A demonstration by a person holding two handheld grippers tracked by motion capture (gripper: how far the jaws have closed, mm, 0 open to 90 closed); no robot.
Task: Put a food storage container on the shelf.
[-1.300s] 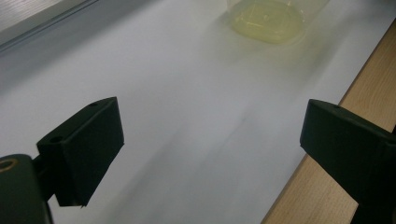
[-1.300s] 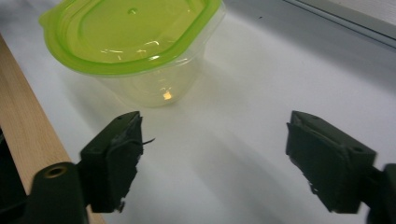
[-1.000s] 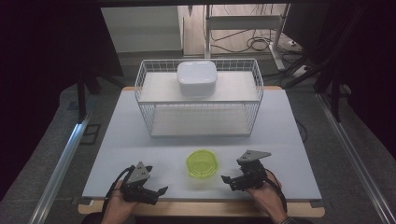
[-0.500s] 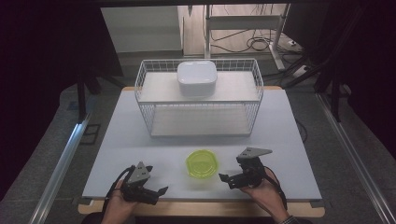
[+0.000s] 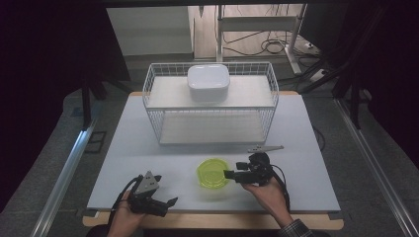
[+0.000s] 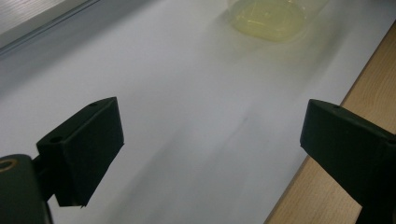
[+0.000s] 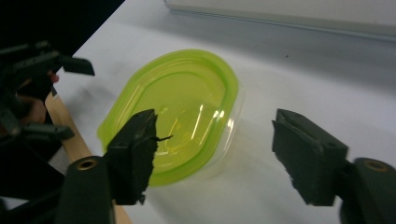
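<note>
Your right tongs (image 5: 228, 174) just beside the lime-green translucent plastic container (image 5: 213, 172) near the worktop's (image 5: 306, 143) front edge, jaws partly apart and just closing, nothing gripped, your left tongs (image 5: 170, 202) wide apart and empty at the front-left edge.

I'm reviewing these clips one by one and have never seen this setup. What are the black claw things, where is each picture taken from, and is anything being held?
A person sits at a white table holding a hand-operated two-jaw gripper in each hand. The high view looks down from above; each of the other two pictures comes from a camera riding on one gripper, looking along its jaws. The left gripper rests open near the table's front edge. The right gripper has reached the lime-green lidded container; its jaws have just been closing but grip nothing. Behind stands a white wire basket with a white box inside.
</note>
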